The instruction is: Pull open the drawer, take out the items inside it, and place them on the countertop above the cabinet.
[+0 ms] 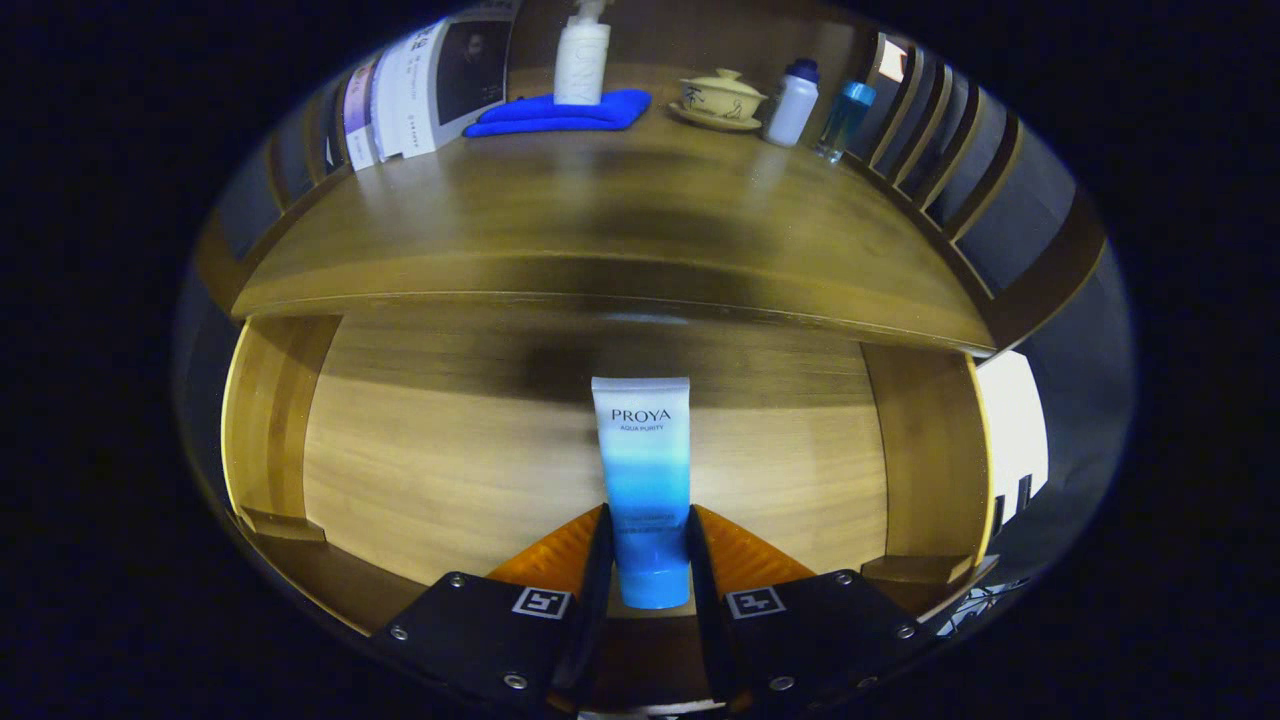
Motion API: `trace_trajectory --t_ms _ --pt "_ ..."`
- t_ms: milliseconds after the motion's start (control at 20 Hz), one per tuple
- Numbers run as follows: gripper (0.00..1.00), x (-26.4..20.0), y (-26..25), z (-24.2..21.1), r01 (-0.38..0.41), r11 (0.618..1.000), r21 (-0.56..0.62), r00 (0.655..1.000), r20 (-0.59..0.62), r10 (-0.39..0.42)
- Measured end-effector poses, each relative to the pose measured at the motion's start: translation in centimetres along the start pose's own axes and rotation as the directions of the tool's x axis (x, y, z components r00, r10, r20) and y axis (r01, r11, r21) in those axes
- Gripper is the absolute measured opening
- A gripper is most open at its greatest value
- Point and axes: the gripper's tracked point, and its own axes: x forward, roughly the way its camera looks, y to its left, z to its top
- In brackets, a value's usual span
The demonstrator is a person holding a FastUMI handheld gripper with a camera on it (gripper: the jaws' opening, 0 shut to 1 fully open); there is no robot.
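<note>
One broad wooden worktop (620,240) is seen across the upper part of the gripper view, above the cabinet. Below its front edge, the drawer (420,470) is pulled open, and its pale wooden floor and side walls are exposed. At the rear left of the worktop, several books (420,90) are stood upright. Beside them a folded blue cloth (560,113) is laid flat, and a white pump bottle (582,60) is stood on it. To the right of the cloth, a cream lidded bowl on a saucer (720,98) is placed, followed by a white bottle with a dark cap (793,102) and a small blue bottle (845,120), all near the rear edge. Slatted wooden rails are seen at both ends of the worktop.

Inside the drawer, a white-and-blue tube (645,480) is found, its cap end toward the camera and its crimped end pointing toward the back of the drawer. The gripper (645,550) is positioned over the drawer's front part, and the jaws are narrowed onto the tube, with one finger pressed against each side of its lower half. Whether the tube is resting on the drawer floor or lifted off it cannot be told.
</note>
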Motion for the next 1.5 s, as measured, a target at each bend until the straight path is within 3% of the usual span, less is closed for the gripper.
trace_trajectory --t_ms 200,700,950,1500 --pt "0.42 -3.4 -1.4 0.4 0.058 0.998 -0.025 0.997 0.044 -0.057" --pt "0.42 -7.4 -3.8 5.9 0.075 0.997 0.015 0.977 0.201 -0.076" --pt "0.42 -6.1 -4.5 9.9 0.080 0.997 0.024 0.966 0.245 -0.083" --pt "0.42 -1.6 -1.1 17.0 0.014 1.000 -0.003 0.960 0.281 -0.013"
